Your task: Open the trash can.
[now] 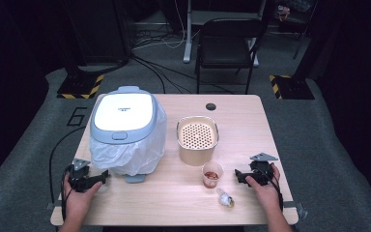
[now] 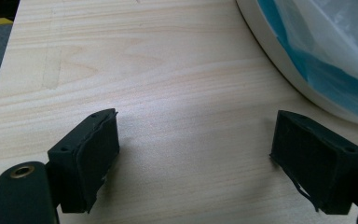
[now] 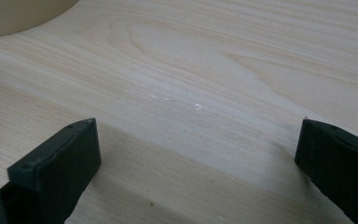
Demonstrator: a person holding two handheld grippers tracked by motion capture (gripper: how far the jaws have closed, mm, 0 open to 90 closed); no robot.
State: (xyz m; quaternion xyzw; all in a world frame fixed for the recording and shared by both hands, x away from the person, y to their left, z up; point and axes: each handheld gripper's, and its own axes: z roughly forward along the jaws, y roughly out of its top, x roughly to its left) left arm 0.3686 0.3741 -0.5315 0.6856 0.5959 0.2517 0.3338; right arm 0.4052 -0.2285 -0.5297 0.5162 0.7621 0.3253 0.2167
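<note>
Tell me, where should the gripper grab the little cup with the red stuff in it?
Probably the right gripper should take the little cup across its round side wall, coming level from the right. It stands upright and open-topped, so a side grip keeps the filling in.

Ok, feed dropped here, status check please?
Left gripper and right gripper open, empty, on the table. Cup nearest the right gripper, untouched. Nothing between them.

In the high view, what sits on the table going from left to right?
Left hand-held gripper → lidded bin → perforated tub → small cup → right hand-held gripper.
</note>
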